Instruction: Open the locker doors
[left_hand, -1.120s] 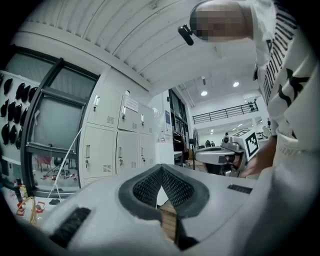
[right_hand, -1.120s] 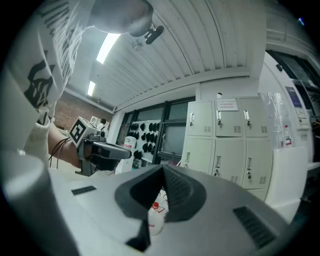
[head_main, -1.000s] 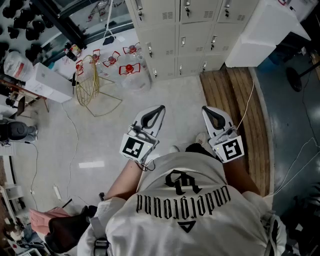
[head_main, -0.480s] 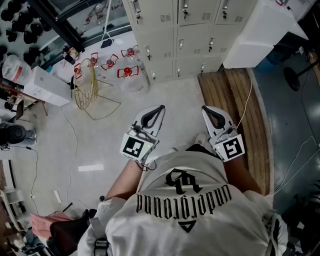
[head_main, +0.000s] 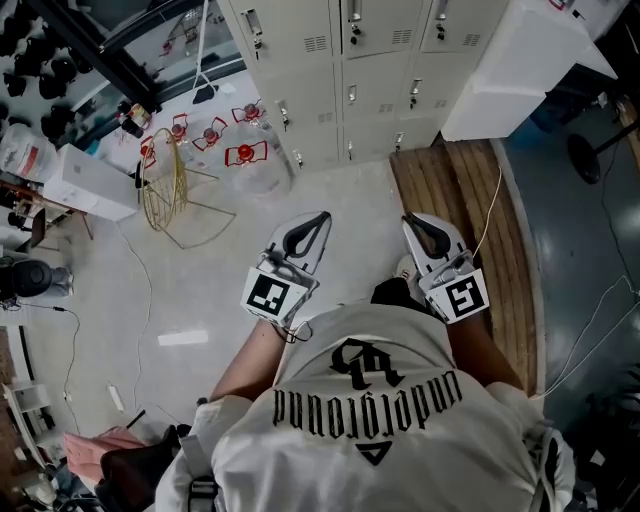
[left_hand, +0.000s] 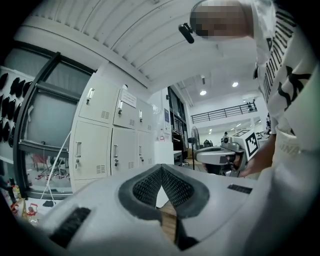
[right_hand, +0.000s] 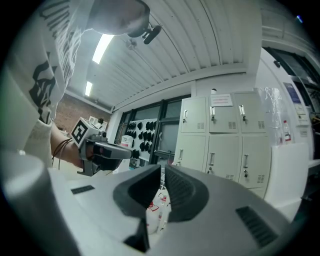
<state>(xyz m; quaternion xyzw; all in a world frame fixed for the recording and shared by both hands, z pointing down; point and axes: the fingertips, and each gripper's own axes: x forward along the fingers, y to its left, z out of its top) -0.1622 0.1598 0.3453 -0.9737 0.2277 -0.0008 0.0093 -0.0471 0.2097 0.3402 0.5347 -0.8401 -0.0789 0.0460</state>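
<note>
A bank of beige lockers (head_main: 350, 40) with closed doors and small handles stands ahead, across the floor; it also shows in the left gripper view (left_hand: 112, 145) and the right gripper view (right_hand: 225, 135). Both grippers are held level at waist height, pointing at the lockers and well short of them. My left gripper (head_main: 322, 215) (left_hand: 161, 167) is shut, its tips meeting with nothing between them. My right gripper (head_main: 408, 218) (right_hand: 163, 167) has just been opening: a narrow slit shows between its pads, and nothing is in it.
A wooden platform (head_main: 470, 230) runs along the right with a cable over it. A large white box (head_main: 520, 60) stands beside the lockers on the right. Left of the lockers are a clear water bottle (head_main: 245, 155), a gold wire stand (head_main: 175, 185) and a white box (head_main: 85, 180).
The lockers, the bottle and the wooden platform have slid nearer in the head view as the person and both grippers moved towards the lockers. The grippers keep their places in front of the body.
</note>
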